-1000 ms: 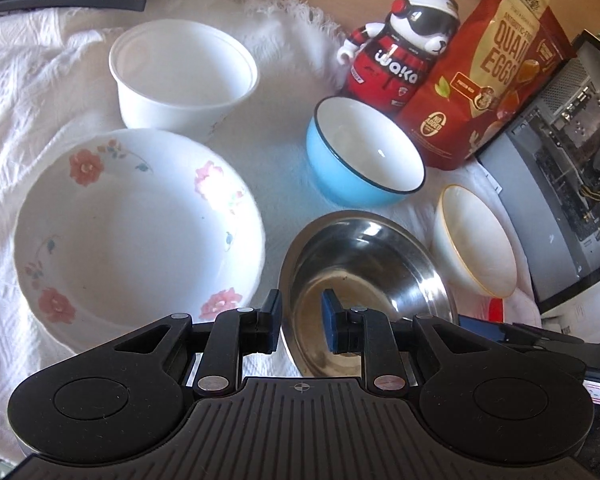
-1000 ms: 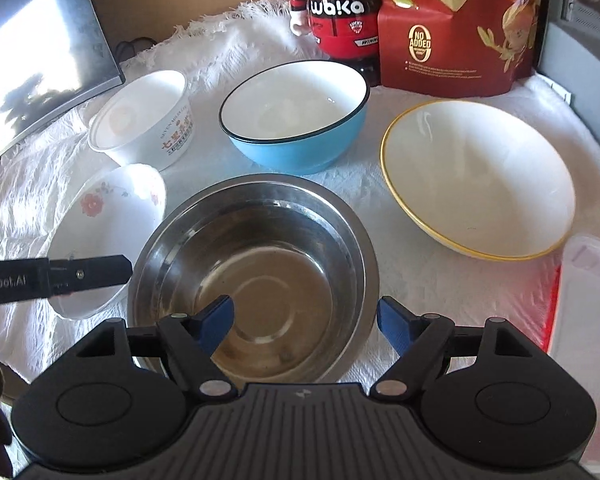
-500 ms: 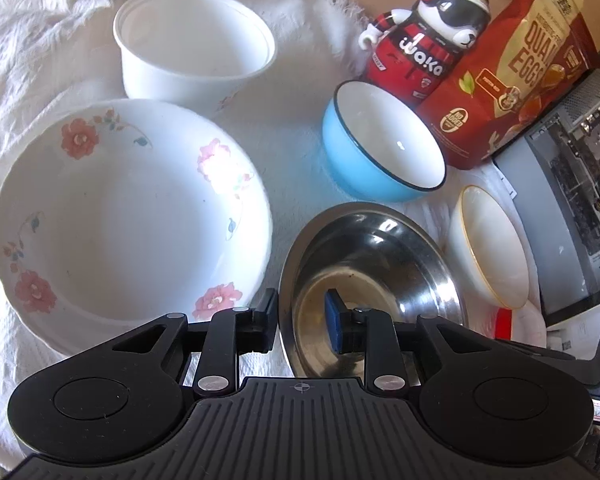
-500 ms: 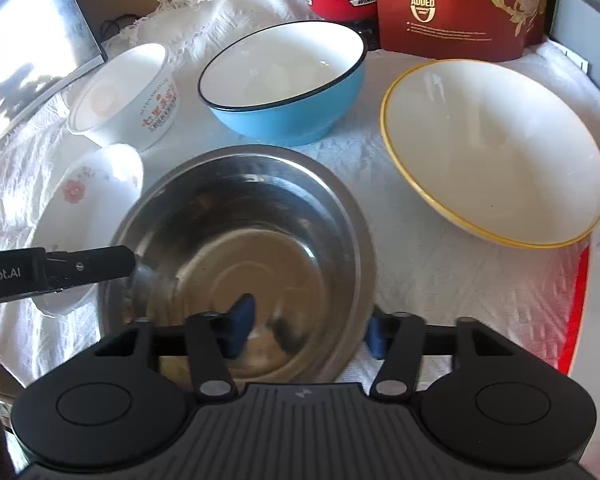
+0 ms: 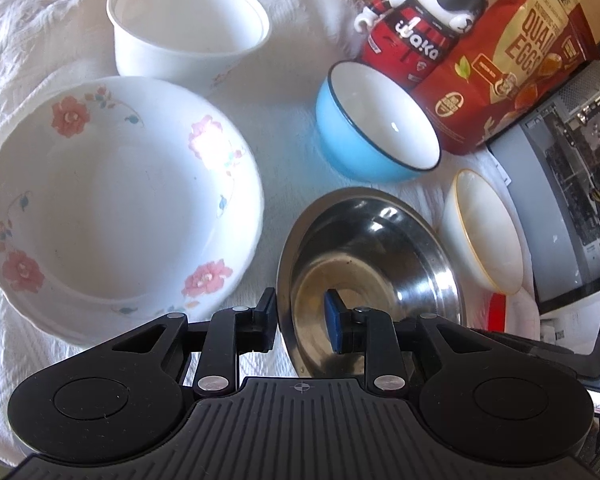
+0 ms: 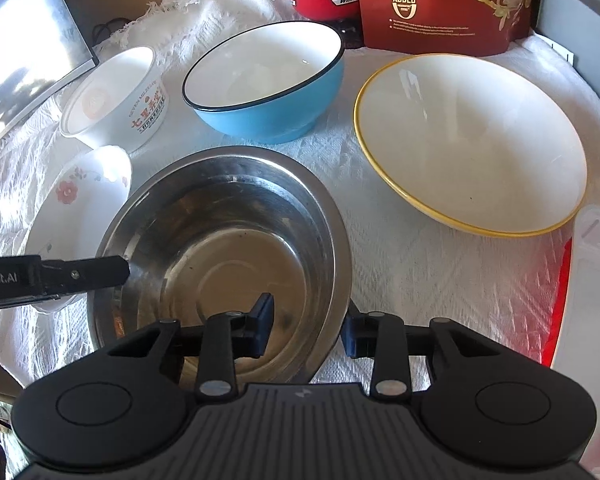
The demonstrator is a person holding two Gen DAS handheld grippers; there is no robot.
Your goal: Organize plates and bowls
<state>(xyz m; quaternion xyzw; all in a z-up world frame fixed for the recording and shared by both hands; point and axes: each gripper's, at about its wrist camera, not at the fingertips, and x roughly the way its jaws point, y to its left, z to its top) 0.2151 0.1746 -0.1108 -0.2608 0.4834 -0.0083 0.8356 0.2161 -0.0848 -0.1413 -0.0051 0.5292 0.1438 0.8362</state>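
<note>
I had both tongs at the steel bowl point(image 6: 224, 248), which sat near the front edge of the desk point(image 6: 420, 280) on the white cloth.

Left tongs point(image 5: 302, 320): one finger stood outside the bowl's left rim, the blue pad inside. A gap showed between pad and wall, so I judged this pair loosely straddling the rim, not yet clenched on it.

Right tongs point(image 6: 306, 326): these were closing over the bowl's right rim, with the wall between the fingers. A gap still showed on each side of the wall, so the grip was not yet made.

Positions of the remaining ware:
- Floral bowl point(image 5: 116, 208): left of the steel bowl, just beside it.
- White cup point(image 5: 188, 24): toward the back left.
- Blue bowl point(image 6: 266, 80): behind the steel bowl, near the back edge.
- Yellow-rimmed bowl point(image 6: 470, 144): toward the right edge.

Progress, as I judged it: early. All five vessels stood apart and none was nested or stacked. The step in hand was securing the steel bowl with both tongs. Lifting it, placing it and sorting the other four pieces all remained. Where it should go I could not tell.
</note>
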